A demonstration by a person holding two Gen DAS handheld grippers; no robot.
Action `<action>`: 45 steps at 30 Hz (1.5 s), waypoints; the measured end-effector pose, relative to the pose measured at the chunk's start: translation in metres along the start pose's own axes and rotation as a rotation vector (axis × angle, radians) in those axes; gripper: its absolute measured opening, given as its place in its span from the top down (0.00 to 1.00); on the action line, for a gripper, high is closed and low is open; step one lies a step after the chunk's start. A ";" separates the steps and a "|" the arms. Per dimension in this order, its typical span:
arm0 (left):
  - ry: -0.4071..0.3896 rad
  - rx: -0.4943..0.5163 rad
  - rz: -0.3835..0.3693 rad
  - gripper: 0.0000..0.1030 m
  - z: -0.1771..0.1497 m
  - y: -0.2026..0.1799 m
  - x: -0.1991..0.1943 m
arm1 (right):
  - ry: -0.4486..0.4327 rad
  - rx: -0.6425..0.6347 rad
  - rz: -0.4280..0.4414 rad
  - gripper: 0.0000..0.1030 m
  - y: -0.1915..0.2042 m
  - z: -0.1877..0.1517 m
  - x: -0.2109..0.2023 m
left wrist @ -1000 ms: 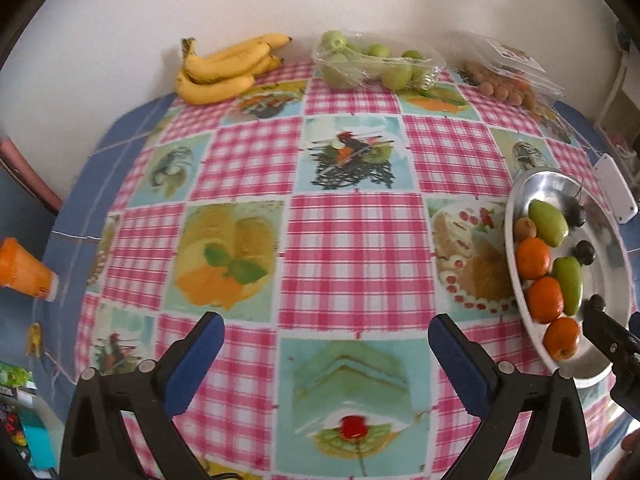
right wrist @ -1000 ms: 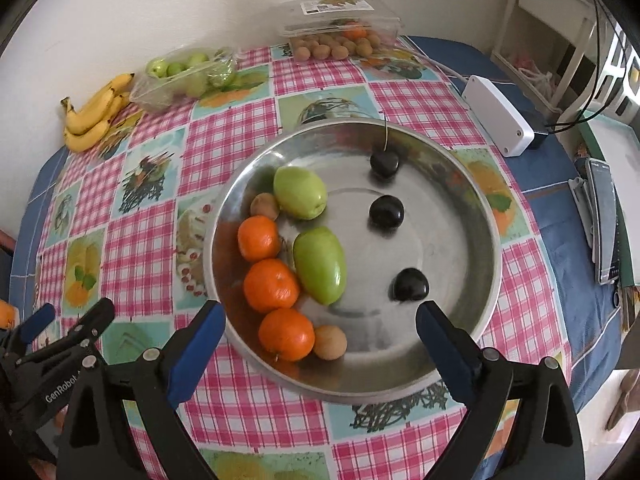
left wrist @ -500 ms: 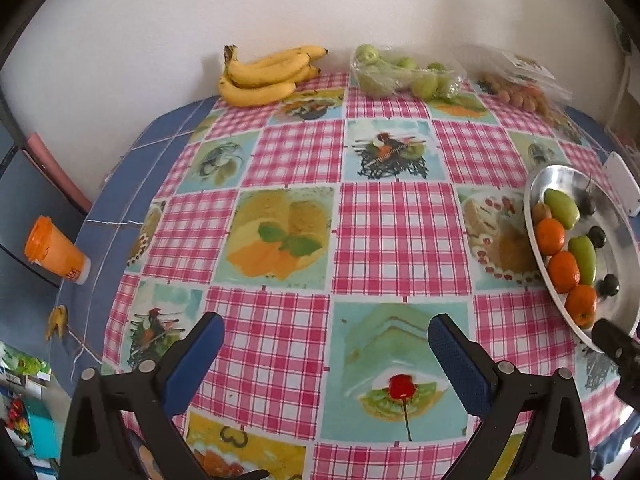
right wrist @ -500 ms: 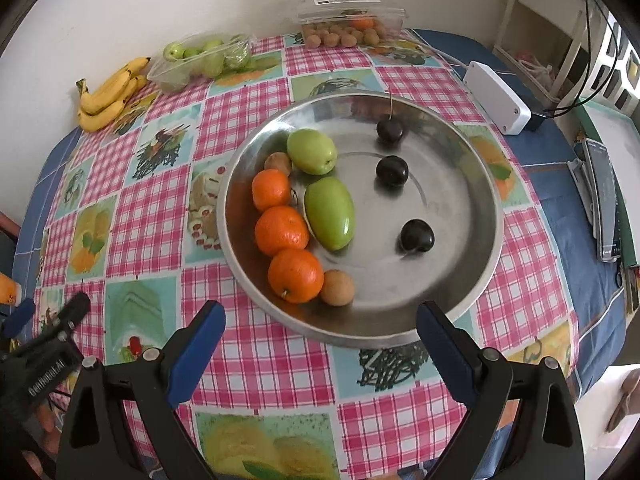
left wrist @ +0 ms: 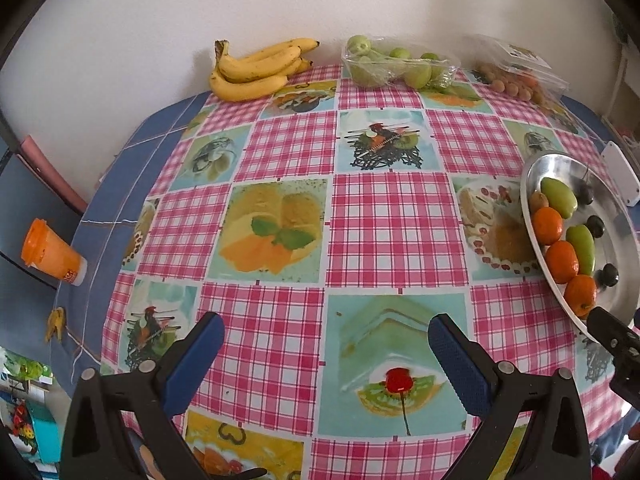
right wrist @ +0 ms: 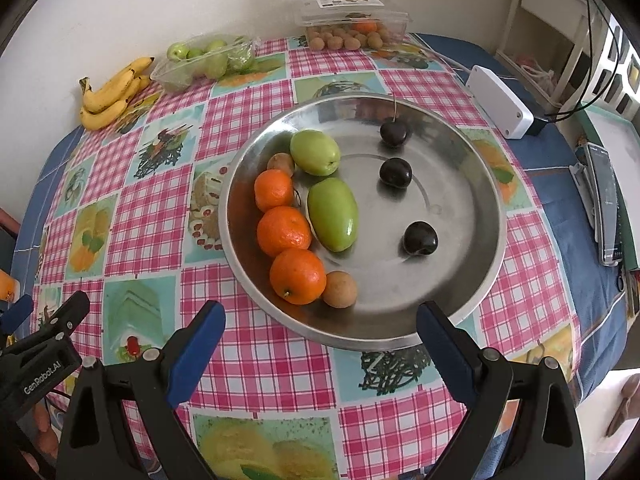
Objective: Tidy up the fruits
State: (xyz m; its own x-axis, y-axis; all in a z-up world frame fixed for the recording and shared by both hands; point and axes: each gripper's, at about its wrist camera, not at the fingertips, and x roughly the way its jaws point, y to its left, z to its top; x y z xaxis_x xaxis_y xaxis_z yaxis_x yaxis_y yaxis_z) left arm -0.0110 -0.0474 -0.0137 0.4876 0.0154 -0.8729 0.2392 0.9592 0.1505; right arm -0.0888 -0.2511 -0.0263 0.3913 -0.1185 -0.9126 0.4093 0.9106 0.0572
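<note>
Left gripper [left wrist: 326, 344]: jaws spread wide, nothing between them, hovering over the table's near edge, clear of the cloth.
Right gripper [right wrist: 320, 334]: jaws wide apart too, empty, poised just short of the tray's near rim.
Metal tray [right wrist: 472, 280]: sits toward the table's right side.
Oranges [right wrist: 284, 230]: three in a row along the tray's left wall.
Green fruits [right wrist: 332, 214]: two, just beside the oranges.
Dark cherries [right wrist: 420, 239]: three, spaced across the tray's middle.
Brown fruit [right wrist: 339, 289]: touching the nearest orange.
Bananas [left wrist: 256, 68]: far edge, by the wall.
Green-fruit punnet [left wrist: 394, 66]: far edge, right of the bananas.
Clear box [right wrist: 352, 20]: far right corner, holding small brown fruits.
</note>
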 end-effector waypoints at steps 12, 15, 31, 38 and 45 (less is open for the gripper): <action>0.038 0.008 -0.007 0.00 0.000 0.000 0.004 | 0.011 -0.016 -0.013 0.06 0.005 0.000 0.006; 0.042 0.004 -0.011 0.00 -0.001 0.000 0.004 | 0.015 -0.019 -0.015 0.06 0.006 0.001 0.007; 0.042 -0.004 -0.010 0.00 0.000 0.001 0.004 | 0.016 -0.028 -0.020 0.06 0.009 0.002 0.008; 0.042 -0.004 -0.010 0.00 0.000 0.001 0.004 | 0.018 -0.029 -0.021 0.06 0.009 0.001 0.008; 0.042 -0.002 -0.011 0.00 0.000 0.001 0.005 | 0.020 -0.029 -0.022 0.06 0.009 0.002 0.008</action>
State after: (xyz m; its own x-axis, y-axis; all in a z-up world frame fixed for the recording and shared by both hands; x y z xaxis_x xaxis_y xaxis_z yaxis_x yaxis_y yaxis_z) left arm -0.0084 -0.0461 -0.0175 0.4495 0.0164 -0.8932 0.2425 0.9600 0.1396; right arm -0.0802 -0.2447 -0.0325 0.3660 -0.1306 -0.9214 0.3930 0.9192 0.0259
